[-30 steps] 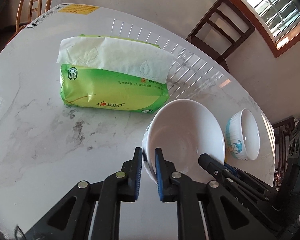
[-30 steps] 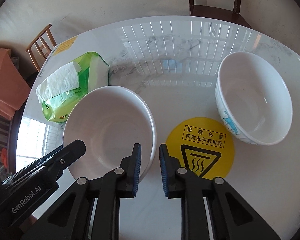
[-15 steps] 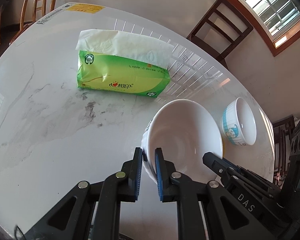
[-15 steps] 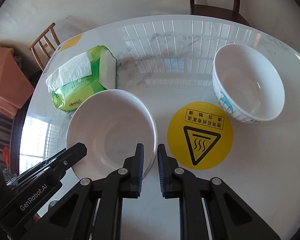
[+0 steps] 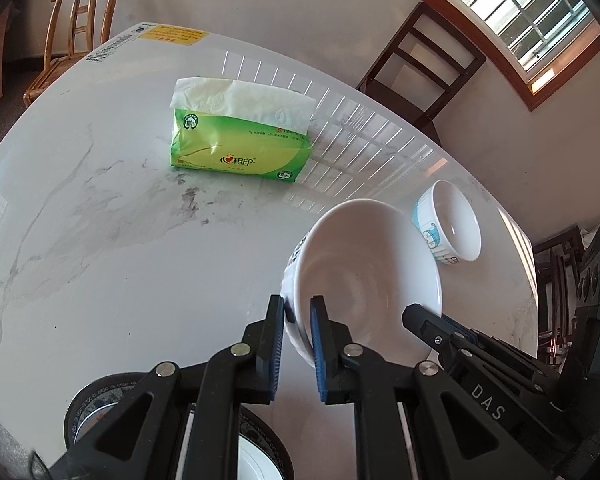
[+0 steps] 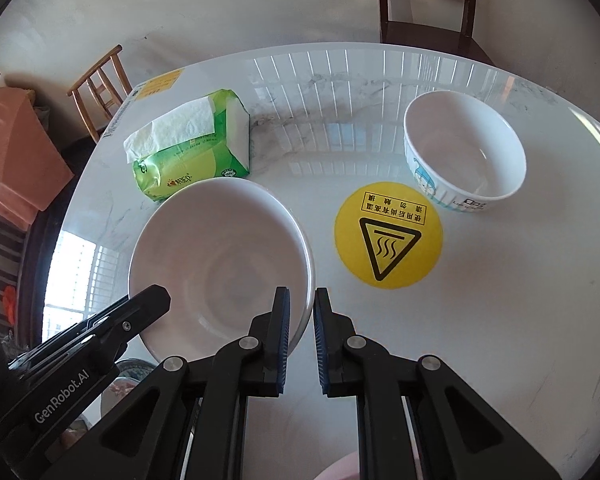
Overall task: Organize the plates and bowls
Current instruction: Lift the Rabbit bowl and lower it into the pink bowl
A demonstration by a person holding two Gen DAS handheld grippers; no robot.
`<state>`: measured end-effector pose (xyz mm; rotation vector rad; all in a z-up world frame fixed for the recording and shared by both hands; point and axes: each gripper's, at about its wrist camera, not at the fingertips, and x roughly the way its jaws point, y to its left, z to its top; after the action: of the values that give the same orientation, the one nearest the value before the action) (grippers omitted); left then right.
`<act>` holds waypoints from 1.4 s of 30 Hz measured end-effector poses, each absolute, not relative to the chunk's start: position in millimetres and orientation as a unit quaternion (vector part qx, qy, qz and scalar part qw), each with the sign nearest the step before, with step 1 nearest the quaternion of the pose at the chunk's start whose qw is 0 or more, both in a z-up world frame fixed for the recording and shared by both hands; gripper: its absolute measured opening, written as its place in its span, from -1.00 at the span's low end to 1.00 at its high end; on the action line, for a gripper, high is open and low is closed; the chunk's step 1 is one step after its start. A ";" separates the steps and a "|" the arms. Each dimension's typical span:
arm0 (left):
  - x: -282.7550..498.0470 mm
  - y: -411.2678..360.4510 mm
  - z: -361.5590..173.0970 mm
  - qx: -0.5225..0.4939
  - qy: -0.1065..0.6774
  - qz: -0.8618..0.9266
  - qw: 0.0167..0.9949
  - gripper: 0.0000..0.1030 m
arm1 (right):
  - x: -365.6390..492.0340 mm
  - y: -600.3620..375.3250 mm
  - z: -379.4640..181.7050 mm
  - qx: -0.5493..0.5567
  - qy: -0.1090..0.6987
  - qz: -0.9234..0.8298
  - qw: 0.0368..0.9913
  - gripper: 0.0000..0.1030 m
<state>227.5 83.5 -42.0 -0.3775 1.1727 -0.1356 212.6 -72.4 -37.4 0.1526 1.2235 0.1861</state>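
Observation:
A large white bowl [image 5: 364, 264] hangs above the marble table, held from both sides. My left gripper [image 5: 298, 308] is shut on its left rim, which sits between the blue pads. My right gripper [image 6: 302, 300] is shut on the opposite rim of the same bowl [image 6: 220, 256]. A smaller white bowl [image 6: 464, 152] with a blue cartoon print stands on the table at the far right, also seen as the small bowl [image 5: 452, 220] in the left wrist view. A dark patterned plate [image 5: 100, 396] shows under the left gripper at the near edge.
A green tissue pack [image 5: 240, 148] lies across the table's middle, well apart from the bowls. A round yellow hot-surface sticker [image 6: 388, 236] lies on the table [image 6: 500, 300] between the two bowls. Wooden chairs [image 5: 420, 64] stand around the far side.
Both grippers have risen and drawn back with the large bowl, so the tissue pack and small bowl look farther off. The patterned plate has come into the left wrist view.

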 end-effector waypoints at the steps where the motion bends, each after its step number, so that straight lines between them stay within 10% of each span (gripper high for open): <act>1: 224.0 82.3 -38.2 -0.175 0.548 -0.065 0.815 -0.75 | 208.4 -74.6 -34.6 0.074 0.573 0.087 0.812 -0.76; 42: 91.7 -44.5 -42.3 -0.068 0.592 -0.134 0.792 -0.74 | 46.8 -194.1 -28.6 0.114 0.577 0.053 0.807 -0.75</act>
<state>91.7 -44.5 -42.3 -0.1458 1.2727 -0.2874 46.8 -194.1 -28.6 0.2434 1.2333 0.1138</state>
